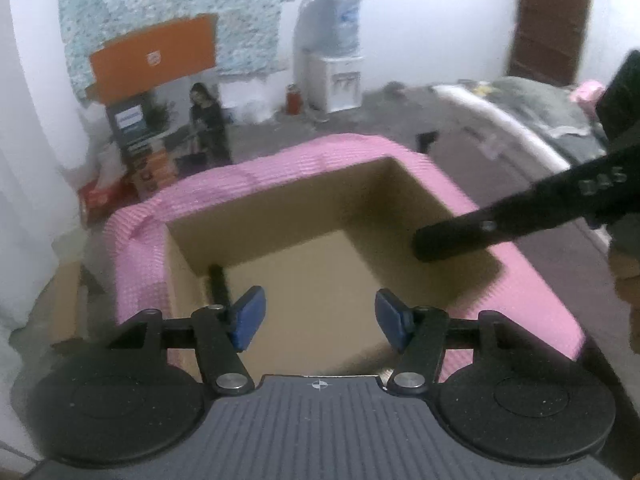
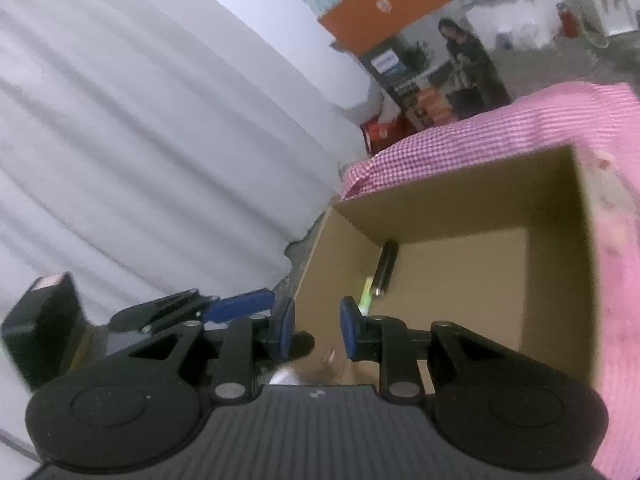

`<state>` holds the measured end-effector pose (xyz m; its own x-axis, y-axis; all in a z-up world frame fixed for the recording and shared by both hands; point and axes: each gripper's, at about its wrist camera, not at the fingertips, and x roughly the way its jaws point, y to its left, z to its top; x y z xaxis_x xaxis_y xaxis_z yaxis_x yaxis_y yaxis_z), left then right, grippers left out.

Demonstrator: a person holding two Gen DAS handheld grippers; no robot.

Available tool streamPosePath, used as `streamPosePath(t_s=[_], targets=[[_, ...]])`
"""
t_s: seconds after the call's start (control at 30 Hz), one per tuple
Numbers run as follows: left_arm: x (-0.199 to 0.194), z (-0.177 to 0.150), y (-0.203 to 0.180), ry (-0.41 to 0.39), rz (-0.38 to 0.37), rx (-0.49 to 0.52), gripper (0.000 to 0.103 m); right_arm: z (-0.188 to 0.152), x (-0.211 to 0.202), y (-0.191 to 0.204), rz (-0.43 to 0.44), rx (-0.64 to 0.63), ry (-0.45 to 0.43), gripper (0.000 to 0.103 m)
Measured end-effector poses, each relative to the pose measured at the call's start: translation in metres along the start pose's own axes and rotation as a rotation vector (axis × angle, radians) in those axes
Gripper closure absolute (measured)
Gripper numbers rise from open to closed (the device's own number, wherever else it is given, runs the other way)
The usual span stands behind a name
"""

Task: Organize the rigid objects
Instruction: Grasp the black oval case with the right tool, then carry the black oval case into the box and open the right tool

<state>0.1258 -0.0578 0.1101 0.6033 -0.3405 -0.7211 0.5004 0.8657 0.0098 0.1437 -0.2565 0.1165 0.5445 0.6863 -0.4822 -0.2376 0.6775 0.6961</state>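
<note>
Curtain (image 2: 140, 140), white and pleated, filled the left of my right wrist view. To its right stood an orange-topped carton (image 1: 160, 92) printed with a woman's picture, then a water dispenser (image 1: 340, 80) against the far wall.

Nearer me sat an open cardboard box (image 1: 320, 264) with pink checked cloth (image 1: 280, 168) draped over its rim. Inside, against the left wall, lay a dark cylinder (image 2: 385, 266) touching a pale green item (image 2: 365, 294) I could not make out.

My left gripper (image 1: 320, 316) hovered above the box's near edge, its blue pads (image 1: 250, 318) spread wide apart and gripping nothing. My right gripper (image 2: 316, 328) hung over the near left corner of the box, its pads (image 2: 285, 328) a narrow gap apart, also empty. From the left wrist camera it reached in as a black arm from the right, over the box's right wall.
</note>
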Motion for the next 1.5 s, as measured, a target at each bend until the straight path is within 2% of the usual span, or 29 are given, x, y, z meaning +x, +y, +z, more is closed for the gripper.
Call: streamPosePath(t_s=[0.17, 0.23, 0.43, 0.6, 0.83, 0.97, 1.23, 1.5], targets=[[-0.003, -0.044, -0.033, 0.004, -0.064, 0.043, 0.042, -0.062, -0.038, -0.010, -0.002, 0.062, -0.020, 0.075], [0.004, -0.062, -0.046, 0.020, -0.085, 0.067, 0.042, -0.087, -0.042, -0.023, -0.014, 0.124, -0.014, 0.068], [0.045, -0.108, -0.079, 0.126, -0.126, 0.147, 0.045, -0.140, -0.023, -0.071, -0.047, 0.334, 0.021, 0.066], [0.077, -0.123, -0.087, 0.198, -0.076, 0.204, 0.056, -0.160, 0.006, -0.100, -0.072, 0.451, 0.058, 0.066], [0.100, -0.119, -0.081, 0.244, -0.089, 0.211, 0.061, -0.164, 0.040, -0.119, -0.091, 0.526, 0.117, 0.066], [0.112, -0.114, -0.078, 0.288, -0.131, 0.185, 0.064, -0.161, 0.050, -0.123, -0.094, 0.535, 0.123, 0.067], [0.109, -0.117, -0.083, 0.303, -0.228, 0.142, 0.064, -0.166, 0.035, -0.124, -0.111, 0.519, 0.088, 0.067], [0.109, -0.122, -0.087, 0.284, -0.201, 0.118, 0.064, -0.168, 0.029, -0.122, -0.139, 0.471, 0.098, 0.069]])
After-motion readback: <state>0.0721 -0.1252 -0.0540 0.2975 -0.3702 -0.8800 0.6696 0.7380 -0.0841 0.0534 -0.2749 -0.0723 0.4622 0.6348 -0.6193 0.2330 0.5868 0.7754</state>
